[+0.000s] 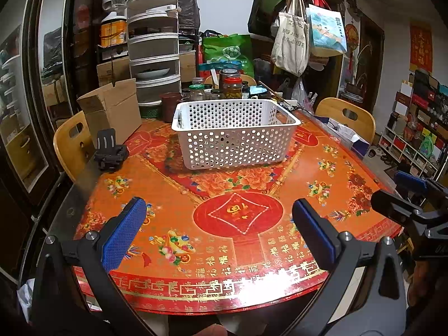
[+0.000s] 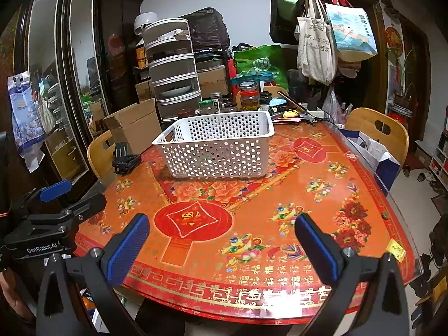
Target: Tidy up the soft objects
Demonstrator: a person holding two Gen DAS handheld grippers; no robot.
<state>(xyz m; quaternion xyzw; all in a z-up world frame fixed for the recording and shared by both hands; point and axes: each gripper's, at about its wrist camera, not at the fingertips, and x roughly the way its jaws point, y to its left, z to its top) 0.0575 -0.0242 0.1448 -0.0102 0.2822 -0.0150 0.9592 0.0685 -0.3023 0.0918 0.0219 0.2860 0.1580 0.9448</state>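
Both claws hover low over the near edge of the table (image 1: 322,168), empty. Left claw (image 1: 218,229) is spread wide, nothing btwn the blue pads; right claw (image 2: 222,236) likewise wide w/ nothing held. Right claw also shows at the right edge of the left view, left claw at the left edge of the right view, so they sit side by side, apart.

No soft objects visible on the table in either view, so can't tell where they are; probably off-frame, below or beside the near edge. Step in hand looks like the start: find the first soft item. Advice: keep claws wide, take the item at its bulk rather than a loose corner, lift clear of the basket rim before dropping in.

Containers: white perforated basket (image 1: 235,137) stands upright mid-table, well beyond the claws; through the holes it looks empty. Cardboard box (image 1: 112,109) at far left, flaps open, inside not visible. Jars (image 1: 232,86) behind basket hold preserved food, some unclear. Small black clamp (image 1: 109,152) lies left of the basket.
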